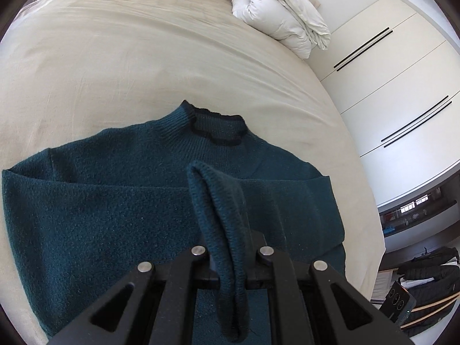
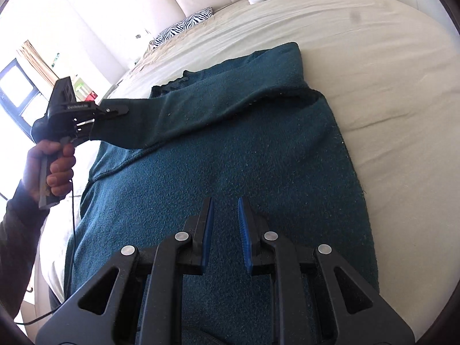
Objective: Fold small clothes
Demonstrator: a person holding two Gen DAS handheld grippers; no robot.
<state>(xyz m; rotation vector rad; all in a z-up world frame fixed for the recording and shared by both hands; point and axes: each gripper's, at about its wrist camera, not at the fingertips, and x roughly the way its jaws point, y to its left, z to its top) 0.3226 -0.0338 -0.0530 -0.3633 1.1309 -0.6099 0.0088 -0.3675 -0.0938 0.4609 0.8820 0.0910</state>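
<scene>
The dark green sweater [image 2: 235, 155] lies flat on the bed [image 2: 373, 72], one sleeve [image 1: 227, 224] pinched by the left gripper [image 1: 230, 256] above its chest, the right gripper [image 2: 225, 230] slack above its body; most folding remains.

Left gripper [image 2: 122, 111] clamped tight on a fold of knit cloth, gripped by a bare hand [image 2: 53, 162] in a dark sleeve [image 2: 17, 210], right gripper [image 2: 225, 210] angled downward, blue-padded jaws slightly parted, nothing between them
</scene>
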